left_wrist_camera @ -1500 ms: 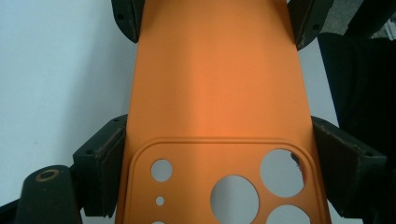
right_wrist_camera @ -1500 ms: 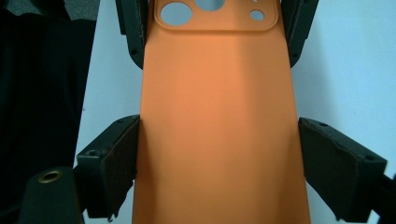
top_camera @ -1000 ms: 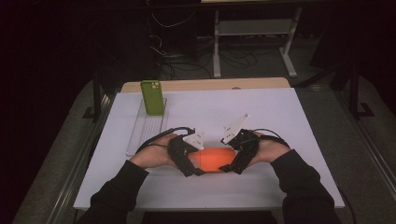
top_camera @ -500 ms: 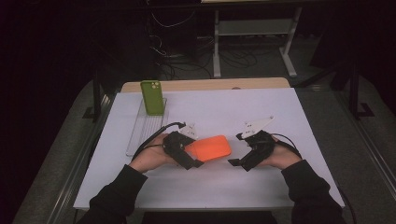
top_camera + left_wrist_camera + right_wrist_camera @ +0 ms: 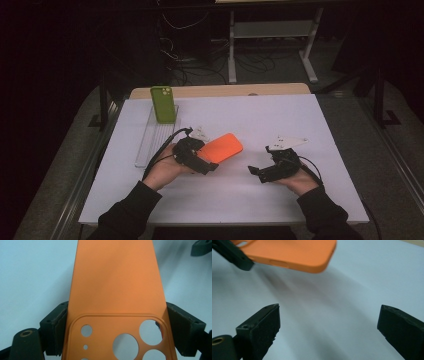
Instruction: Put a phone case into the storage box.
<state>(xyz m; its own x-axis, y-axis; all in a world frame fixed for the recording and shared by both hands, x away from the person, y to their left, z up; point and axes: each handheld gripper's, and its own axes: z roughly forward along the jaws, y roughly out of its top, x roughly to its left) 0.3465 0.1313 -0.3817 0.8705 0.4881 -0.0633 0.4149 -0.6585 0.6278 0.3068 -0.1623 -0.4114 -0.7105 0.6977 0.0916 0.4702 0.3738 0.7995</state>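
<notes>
Orange phone case (image 5: 222, 148), centre of high view, is pinched at its camera-cutout end by the left gripper (image 5: 199, 161) | judged light, flexible, smooth; best gripped across side edges | right gripper (image 5: 261, 172) spread, empty | since 1.0 s earlier, right gripper is withdrawn rightward.

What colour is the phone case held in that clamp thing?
Orange phone case, clearest in the left gripper view.
</notes>
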